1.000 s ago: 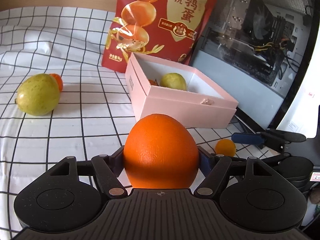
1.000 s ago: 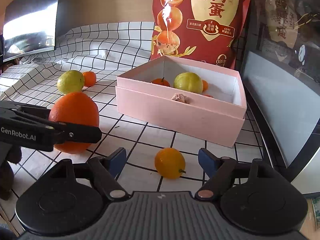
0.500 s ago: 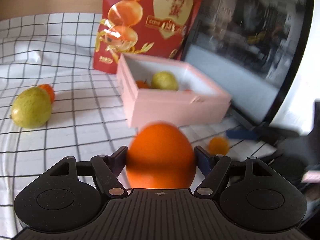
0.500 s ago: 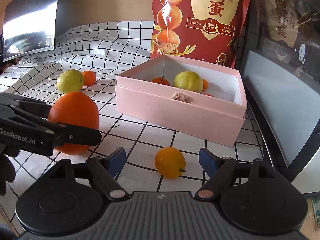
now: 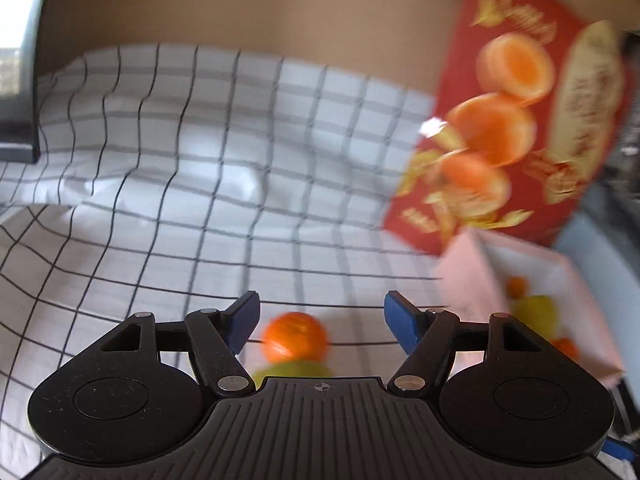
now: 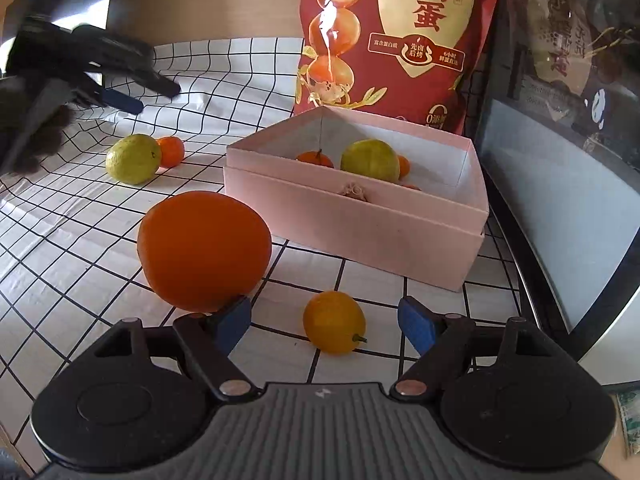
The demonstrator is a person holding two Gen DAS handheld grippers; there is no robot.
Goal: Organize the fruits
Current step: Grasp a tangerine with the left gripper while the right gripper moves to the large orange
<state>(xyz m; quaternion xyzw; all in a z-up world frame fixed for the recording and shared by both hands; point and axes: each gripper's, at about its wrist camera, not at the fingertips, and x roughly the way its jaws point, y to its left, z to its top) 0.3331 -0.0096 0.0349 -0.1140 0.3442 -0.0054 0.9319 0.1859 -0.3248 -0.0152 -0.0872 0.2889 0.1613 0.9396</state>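
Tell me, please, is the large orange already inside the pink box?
No. In the right wrist view the large orange sits on the checked cloth, in front of the pink box.

Wide open checked cloth (image 6: 80, 240) on the left, plenty of room to pass. Near centre, the big orange (image 6: 204, 250) sits just beside the pink box (image 6: 360, 220), narrowing that gap. A small yellow fruit (image 6: 334, 328) lies near, in front of the box. Far behind, the red bag (image 6: 400, 40) walls things off; a dark panel (image 6: 560, 200) blocks the right.
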